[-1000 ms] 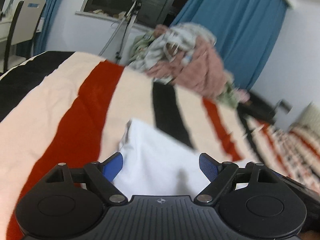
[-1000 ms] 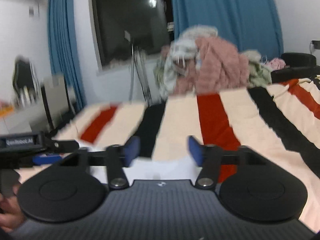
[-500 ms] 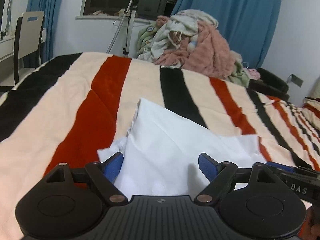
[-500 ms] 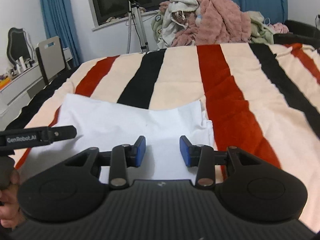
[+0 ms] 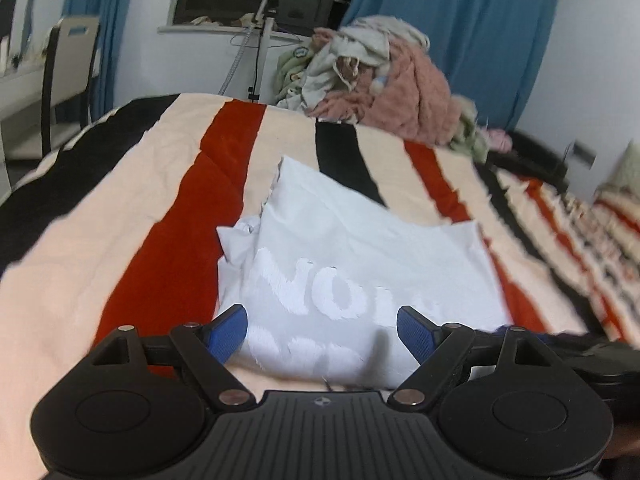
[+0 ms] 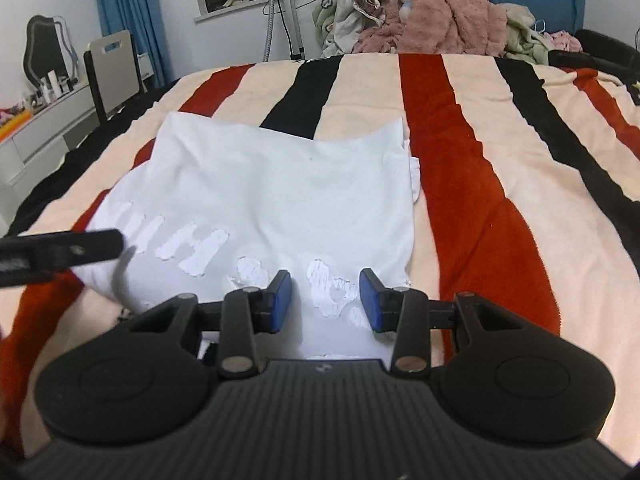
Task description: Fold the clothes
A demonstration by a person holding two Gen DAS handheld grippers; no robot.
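A white T-shirt [image 5: 352,248] with raised white lettering lies folded and flat on the striped blanket [image 5: 160,200]. My left gripper [image 5: 322,330] hovers over the shirt's near edge with its jaws wide open and nothing between the blue pads. In the right wrist view the same shirt [image 6: 272,184] fills the middle. My right gripper [image 6: 325,300] stands partly open above the lettering near the shirt's right corner, with its pads pressing on nothing. One black arm of the left gripper [image 6: 60,252] reaches in from the left edge over the shirt's left corner.
A heap of unfolded clothes [image 6: 420,12], pink, grey and green, sits at the far end of the bed. Beyond it are a tripod [image 6: 284,12], blue curtains and a dark window. A chair [image 6: 112,68] and a white dresser [image 6: 40,128] stand to the left of the bed.
Both grippers have drawn back toward the shirt's near edge, so the whole shirt and its lettering have come into view. Neither gripper's jaws have changed their opening.
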